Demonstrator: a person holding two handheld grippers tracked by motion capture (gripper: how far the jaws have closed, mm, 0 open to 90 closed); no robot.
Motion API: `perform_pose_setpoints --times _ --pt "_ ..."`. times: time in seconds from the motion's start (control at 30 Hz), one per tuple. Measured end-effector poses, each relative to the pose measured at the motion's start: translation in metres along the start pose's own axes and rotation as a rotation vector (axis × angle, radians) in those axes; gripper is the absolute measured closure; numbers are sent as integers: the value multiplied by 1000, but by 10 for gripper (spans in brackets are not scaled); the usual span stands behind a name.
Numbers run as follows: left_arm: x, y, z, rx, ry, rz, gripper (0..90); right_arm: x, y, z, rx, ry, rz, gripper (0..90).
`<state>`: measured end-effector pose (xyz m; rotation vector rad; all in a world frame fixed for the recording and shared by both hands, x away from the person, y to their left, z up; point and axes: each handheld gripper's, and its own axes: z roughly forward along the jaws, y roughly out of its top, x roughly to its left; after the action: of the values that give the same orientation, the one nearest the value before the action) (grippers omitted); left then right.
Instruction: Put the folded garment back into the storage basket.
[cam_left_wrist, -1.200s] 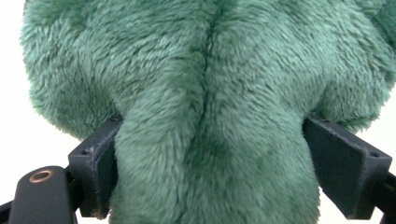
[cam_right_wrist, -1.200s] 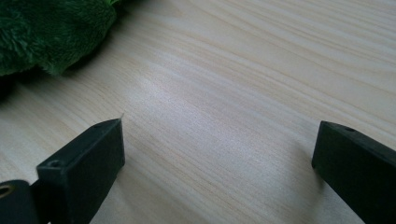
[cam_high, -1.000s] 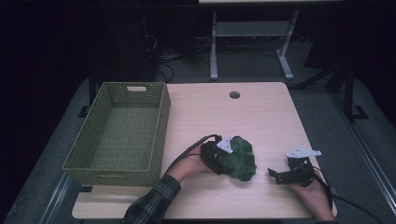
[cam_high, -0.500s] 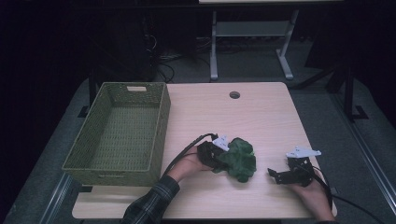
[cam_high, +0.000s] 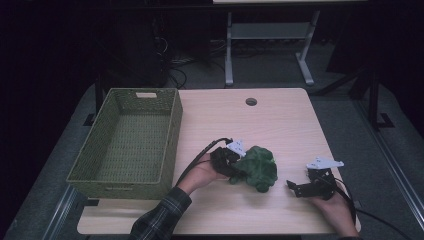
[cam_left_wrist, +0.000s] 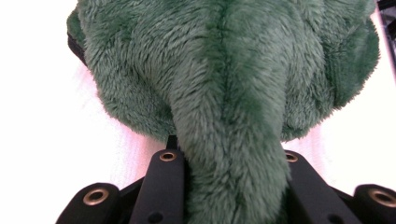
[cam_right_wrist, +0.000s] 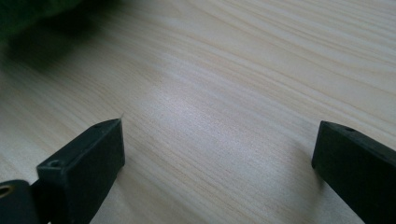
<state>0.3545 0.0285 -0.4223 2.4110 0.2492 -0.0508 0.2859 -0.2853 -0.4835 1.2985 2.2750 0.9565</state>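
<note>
Jaws of the left gripper (cam_high: 234, 164) have just closed and now clamp a narrow part of the green plush toy (cam_high: 259, 168), at the table's (cam_high: 280, 125) near middle. Right gripper (cam_high: 296, 187), near the front right edge, holds its jaws wide apart over bare wood. Farther left stands a woven green basket (cam_high: 125, 177).

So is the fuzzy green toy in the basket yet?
Not yet. The left hand-held gripper has just closed its jaws on the green plush toy, near the table's front. The woven basket holds nothing. Carrying it over and dropping it in is probably what remains.
</note>
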Motion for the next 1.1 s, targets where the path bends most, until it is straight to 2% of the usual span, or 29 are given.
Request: perform_pose_setpoints --times 0.1,0.6,0.93,1.1 --pt "-1 3 -10 -16 8 -5 736 0 0 0 1 0 -3 22" --pt "4 10 -71 -9 72 -37 734 0 0 0 1 0 -4 22" --pt "7 9 -110 -16 103 -58 733 0 0 0 1 0 -3 22" --pt "10 4 -132 -27 134 -79 733 0 0 0 1 0 -2 22"
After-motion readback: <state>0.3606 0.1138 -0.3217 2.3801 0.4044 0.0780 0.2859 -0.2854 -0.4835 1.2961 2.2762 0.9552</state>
